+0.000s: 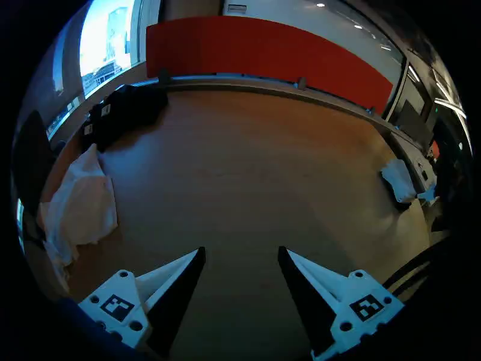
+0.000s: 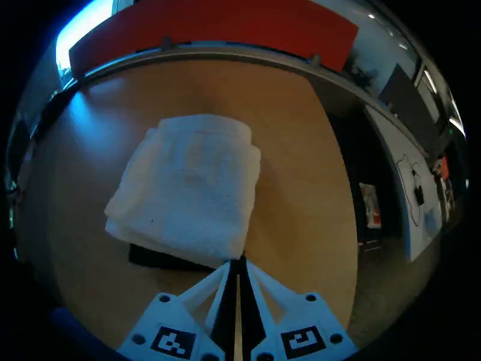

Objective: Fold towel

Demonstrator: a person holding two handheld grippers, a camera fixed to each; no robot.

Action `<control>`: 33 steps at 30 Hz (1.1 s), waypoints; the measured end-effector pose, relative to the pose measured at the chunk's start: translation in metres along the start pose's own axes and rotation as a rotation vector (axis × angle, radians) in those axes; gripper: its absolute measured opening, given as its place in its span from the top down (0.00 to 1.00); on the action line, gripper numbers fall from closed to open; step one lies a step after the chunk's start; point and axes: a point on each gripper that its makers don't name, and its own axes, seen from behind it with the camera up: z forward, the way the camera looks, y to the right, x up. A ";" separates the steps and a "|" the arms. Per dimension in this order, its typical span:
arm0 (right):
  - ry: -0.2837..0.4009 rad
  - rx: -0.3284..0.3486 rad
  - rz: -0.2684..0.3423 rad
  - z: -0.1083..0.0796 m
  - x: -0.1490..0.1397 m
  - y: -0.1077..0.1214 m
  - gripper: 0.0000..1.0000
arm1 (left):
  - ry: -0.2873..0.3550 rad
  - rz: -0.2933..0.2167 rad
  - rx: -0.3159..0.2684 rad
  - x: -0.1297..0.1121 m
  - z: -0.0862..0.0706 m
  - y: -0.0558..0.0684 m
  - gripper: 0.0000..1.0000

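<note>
Left gripper view: rides left gripper [image 1: 240, 251], faces forward and down across wooden table [image 1: 240, 180] toward red panel [image 1: 264, 51] at far edge; raised above surface. Right gripper view: rides right gripper [image 2: 237, 263], tilted down, close over folded towel [image 2: 192, 186]. Shared: table, red panel.

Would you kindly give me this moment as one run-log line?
towel: folded, on table | left tool: open, empty | right tool: shut, by towel edge
</note>
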 end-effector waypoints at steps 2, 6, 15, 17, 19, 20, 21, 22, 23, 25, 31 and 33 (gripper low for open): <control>0.011 -0.009 0.005 0.000 0.002 0.002 0.95 | -0.001 -0.001 0.000 -0.001 0.000 0.000 0.11; 0.011 -0.013 0.016 0.002 0.002 0.002 0.96 | -0.002 0.002 -0.001 -0.002 0.000 0.001 0.11; 0.021 -0.039 0.015 -0.001 0.000 0.005 0.84 | 0.003 0.002 0.001 -0.002 -0.004 -0.001 0.11; 0.028 -0.052 0.018 -0.003 0.000 0.007 0.73 | 0.006 -0.001 0.000 -0.001 -0.005 -0.002 0.11; 0.041 -0.061 0.021 -0.007 0.001 0.008 0.60 | 0.009 -0.003 -0.001 0.000 -0.005 -0.003 0.11; 0.048 -0.066 0.022 -0.009 0.001 0.009 0.51 | 0.010 -0.003 -0.001 0.000 -0.005 -0.003 0.11; 0.054 -0.070 0.023 -0.010 0.002 0.009 0.42 | 0.011 -0.004 -0.002 0.001 -0.005 -0.003 0.11; 0.061 -0.072 0.024 -0.012 0.002 0.009 0.32 | 0.011 -0.005 -0.003 0.001 -0.005 -0.003 0.11; 0.068 -0.076 0.025 -0.014 0.003 0.009 0.24 | 0.012 -0.006 -0.004 0.001 -0.005 -0.003 0.11; 0.077 -0.072 0.027 -0.016 0.004 0.008 0.09 | 0.012 -0.007 -0.007 0.001 -0.005 -0.002 0.11; 0.098 -0.066 0.028 -0.020 0.007 0.000 0.00 | 0.015 -0.003 -0.015 0.002 -0.005 0.000 0.11; 0.112 -0.064 0.024 -0.021 0.010 -0.004 0.00 | 0.017 -0.001 -0.017 0.002 -0.006 0.001 0.11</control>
